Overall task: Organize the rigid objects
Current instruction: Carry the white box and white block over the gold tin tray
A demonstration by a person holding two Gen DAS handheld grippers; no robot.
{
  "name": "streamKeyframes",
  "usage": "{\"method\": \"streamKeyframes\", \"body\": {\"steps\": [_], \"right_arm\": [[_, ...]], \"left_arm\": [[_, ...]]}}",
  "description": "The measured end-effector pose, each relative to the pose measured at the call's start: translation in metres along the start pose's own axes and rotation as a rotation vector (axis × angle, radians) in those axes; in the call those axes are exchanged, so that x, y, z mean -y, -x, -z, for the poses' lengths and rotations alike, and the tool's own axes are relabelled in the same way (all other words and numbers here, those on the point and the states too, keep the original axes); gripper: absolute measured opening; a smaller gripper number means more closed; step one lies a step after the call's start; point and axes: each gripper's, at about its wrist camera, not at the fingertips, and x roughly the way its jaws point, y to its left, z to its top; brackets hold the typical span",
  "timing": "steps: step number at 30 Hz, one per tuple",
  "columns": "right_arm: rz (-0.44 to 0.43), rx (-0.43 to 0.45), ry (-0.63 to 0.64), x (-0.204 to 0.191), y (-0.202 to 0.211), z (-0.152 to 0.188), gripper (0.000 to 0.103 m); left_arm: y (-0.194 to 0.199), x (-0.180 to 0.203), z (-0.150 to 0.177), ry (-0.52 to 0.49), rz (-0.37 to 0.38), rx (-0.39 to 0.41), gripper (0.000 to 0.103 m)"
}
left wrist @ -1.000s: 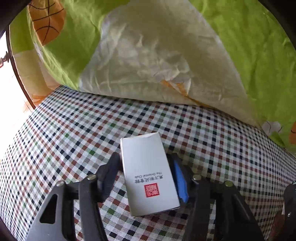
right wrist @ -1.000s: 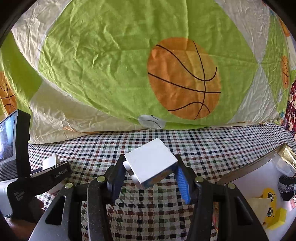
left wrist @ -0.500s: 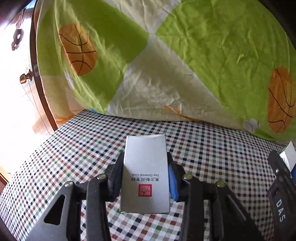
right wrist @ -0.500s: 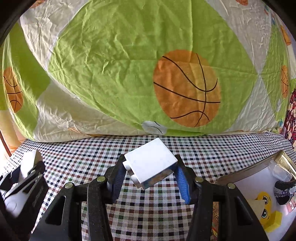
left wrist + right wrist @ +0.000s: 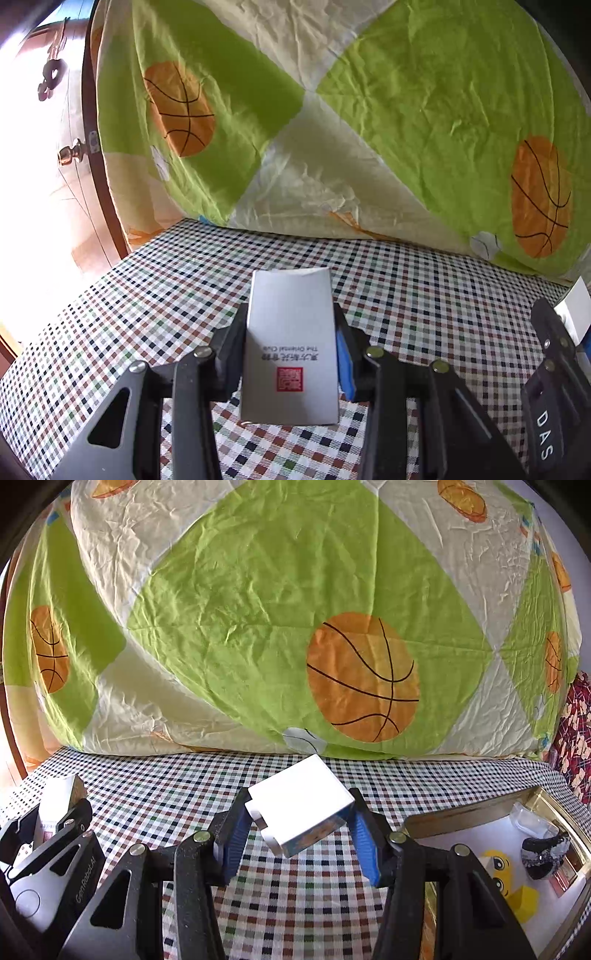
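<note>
What moved: the left hand-held gripper (image 5: 291, 354) has swung round with its box, so a wooden door with a knob (image 5: 70, 155) now shows at the left, and the right hand-held gripper (image 5: 554, 369) has come in at the right edge.
Left view, grip: the left hand-held gripper pinches a flat silver box (image 5: 291, 350) by its long sides.
Left view, box: it has a red square stamp and small upside-down letters; it is held up above the checked cloth (image 5: 147, 295).
Left view, behind: a big green and cream quilt with orange basketballs (image 5: 406, 110) stands at the back of the cloth.
Right view, grip: the right hand-held gripper (image 5: 295, 834) pinches a white block (image 5: 299, 805) between its blue pads (image 5: 364, 843).
Right view, block: it is tilted, one corner low, and is up off the checked cloth (image 5: 166, 786).
Right view, left edge: the left hand-held gripper (image 5: 48, 834) shows there with the silver box (image 5: 55, 801) in it.
Right view, lower right: a gold-rimmed tray (image 5: 461, 818) with a white floor holds a yellow smiley toy (image 5: 498, 867), a yellow block (image 5: 524, 904) and a dark sparkly thing (image 5: 543, 853).
</note>
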Motion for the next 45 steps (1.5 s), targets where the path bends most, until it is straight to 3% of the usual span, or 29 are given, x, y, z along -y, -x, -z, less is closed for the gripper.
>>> {"method": "streamKeyframes", "body": {"steps": [17,33,45], "right_arm": [[-0.006,0.002,0.012,0.013,0.036,0.020,0.054],[-0.015,0.005,0.027,0.033,0.058,0.030,0.053],[-0.029,-0.001,0.027,0.047,0.066,0.034,0.053]], "left_arm": [[0.055,-0.013,0.029,0.019,0.016,0.030,0.040],[0.097,-0.004,0.044,-0.009,0.025,0.119,0.040],[0.116,0.002,0.051,-0.016,0.041,0.136,0.040]]}}
